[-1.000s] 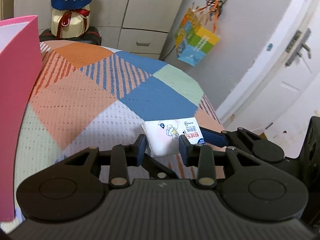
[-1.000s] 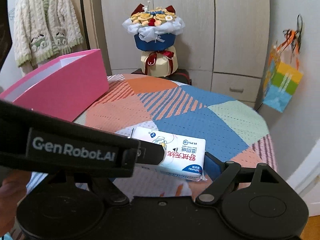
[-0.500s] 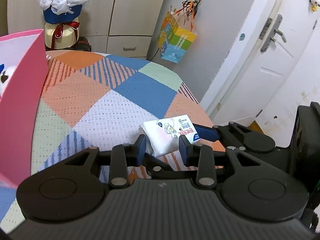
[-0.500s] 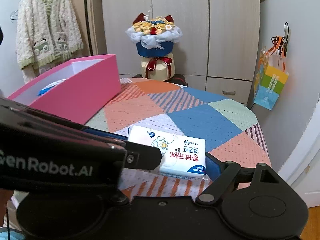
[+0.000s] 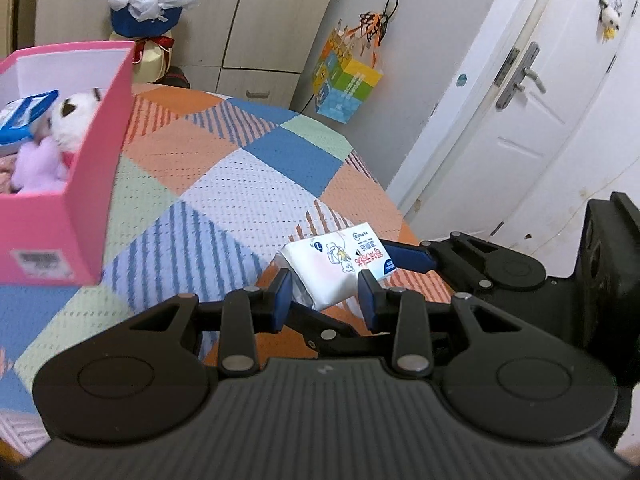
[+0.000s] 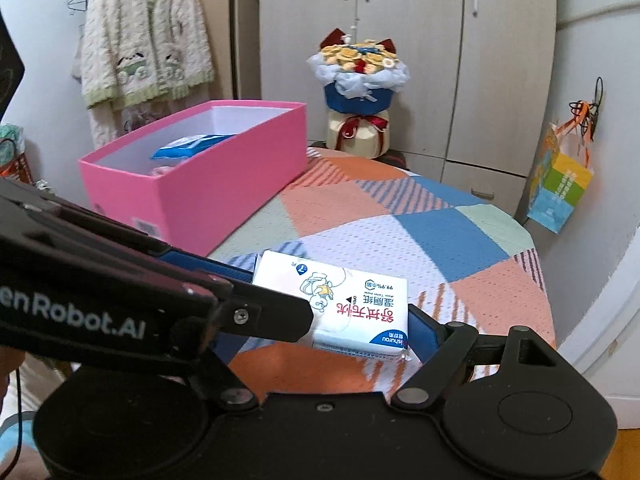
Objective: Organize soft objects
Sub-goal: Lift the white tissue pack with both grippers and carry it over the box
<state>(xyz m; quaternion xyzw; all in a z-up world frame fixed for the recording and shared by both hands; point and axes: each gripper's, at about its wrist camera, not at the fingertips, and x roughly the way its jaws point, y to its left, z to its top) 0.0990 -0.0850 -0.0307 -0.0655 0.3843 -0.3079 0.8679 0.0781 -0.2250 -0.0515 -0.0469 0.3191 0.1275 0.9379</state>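
A white wet-wipes pack point(image 5: 336, 266) point(image 6: 340, 300) hangs just above the patchwork blanket point(image 5: 224, 184), held by both grippers. My left gripper point(image 5: 324, 286) is shut on its narrow near end, the blue pads squeezing the wrapper. My right gripper point(image 6: 332, 296) spans the pack's long sides, a blue pad pressed on each, and one of its fingers point(image 5: 408, 258) shows in the left wrist view. A pink box point(image 5: 92, 184) point(image 6: 224, 184) stands open to the left. Inside lie a white plush toy point(image 5: 76, 120), a purple plush point(image 5: 36, 164) and a blue pack point(image 6: 188, 144).
A flower bouquet point(image 6: 358, 92) stands at the far end before the wardrobe point(image 6: 400, 20). A coloured gift bag point(image 5: 346, 80) hangs on the right wall beside a white door point(image 5: 520, 112). The bed's edge curves away on the right. A cardigan point(image 6: 144, 40) hangs far left.
Both grippers, still holding the pack, have drawn back from the pink box and risen a little. The box now looks smaller and its inside shows.
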